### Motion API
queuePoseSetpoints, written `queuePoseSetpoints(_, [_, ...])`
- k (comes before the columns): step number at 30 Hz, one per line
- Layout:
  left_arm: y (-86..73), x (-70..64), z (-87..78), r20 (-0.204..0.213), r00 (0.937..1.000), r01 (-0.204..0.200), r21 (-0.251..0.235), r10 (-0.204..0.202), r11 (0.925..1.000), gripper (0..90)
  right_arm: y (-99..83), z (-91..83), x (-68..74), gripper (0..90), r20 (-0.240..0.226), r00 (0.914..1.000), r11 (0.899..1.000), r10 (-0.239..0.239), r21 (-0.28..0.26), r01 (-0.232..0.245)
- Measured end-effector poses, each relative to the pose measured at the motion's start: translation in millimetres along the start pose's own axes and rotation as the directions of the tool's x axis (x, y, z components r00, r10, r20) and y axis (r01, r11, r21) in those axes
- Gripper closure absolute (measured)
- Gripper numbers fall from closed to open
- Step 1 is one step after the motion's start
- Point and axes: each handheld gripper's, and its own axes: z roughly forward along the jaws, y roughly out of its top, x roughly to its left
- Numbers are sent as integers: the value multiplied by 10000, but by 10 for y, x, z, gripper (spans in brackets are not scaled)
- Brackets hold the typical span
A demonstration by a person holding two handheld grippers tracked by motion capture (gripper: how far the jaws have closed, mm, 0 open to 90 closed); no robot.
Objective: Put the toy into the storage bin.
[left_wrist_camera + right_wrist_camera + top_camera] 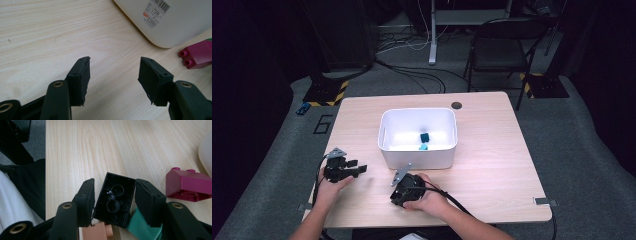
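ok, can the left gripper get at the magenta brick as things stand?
Probably yes. The left gripper is open and holds nothing, and the magenta brick lies on bare table just ahead to one side, beside the white bin. Nothing lies between them; the bin's wall is close, though.

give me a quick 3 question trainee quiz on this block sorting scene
1. True or false: the right gripper has its fingers closed on a black block.
2. Which colour are the blocks inside the white bin in the high view? A) red B) blue-teal C) yellow
3. Fill in: in the left gripper view, the left gripper is ____, with bare table between its fingers.

Key
1. True; the block sits hollow side up between the fingers.
2. B; two small blocks lie on the bin floor.
3. open; a magenta block lies off to one side, beside the bin.
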Motion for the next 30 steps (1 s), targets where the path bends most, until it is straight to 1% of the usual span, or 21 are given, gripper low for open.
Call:
queuePoseSetpoints(6, [-1, -2, 1, -9, 10000, 4, -23, -4, 10000, 422, -3, 32, -8, 551, -11, 10000, 9998, -47, 191, 47])
queuePoseSetpoints(9, [-1, -2, 1, -29, 10000, 14, -68, -15, 10000, 422, -5, 40, -13, 575, -95, 10000, 9997, -27, 263, 30])
queuePoseSetpoints(13, [-1, -2, 1, -25, 10000, 17, -65, -17, 10000, 422, 2, 36, -19, 584, -95, 9999, 9998, -62, 203, 64])
queuePoseSetpoints(17, [-1, -1, -1, -25, 10000, 12, -71, -12, 10000, 422, 8, 20, -13, 585, -104, 9999, 9999, 37, 133, -36])
queuePoseSetpoints(20, [-3, 0, 1, -14, 10000, 22, -96, -22, 10000, 422, 28, -11, -13, 585, -207, 9998, 10000, -40, 10, 41])
queuePoseSetpoints(22, [-1, -2, 1, -22, 10000, 6, -61, -6, 10000, 423, 38, -33, -13, 585, -299, 9995, 9999, 110, -81, -112])
queuePoseSetpoints(24, [-1, -3, 1, -15, 10000, -2, -56, 2, 10000, 422, 53, -56, -24, 586, -280, 9996, 9999, 33, -164, -37])
queuePoseSetpoints(25, [-1, -3, 1, -15, 10000, 5, -61, -5, 10000, 422, 64, -73, -19, 585, -274, 9996, 9998, 70, -171, -75])
queuePoseSetpoints(29, [-3, -1, 2, -12, 10000, 23, -82, -23, 10000, 422, 126, -169, -12, 585, -290, 9996, 9996, -26, -294, 17])
queuePoseSetpoints(30, [-2, -2, 2, -10, 10000, 23, -80, -23, 10000, 423, 144, -198, -1, 585, -261, 9996, 9994, 89, -346, -98])
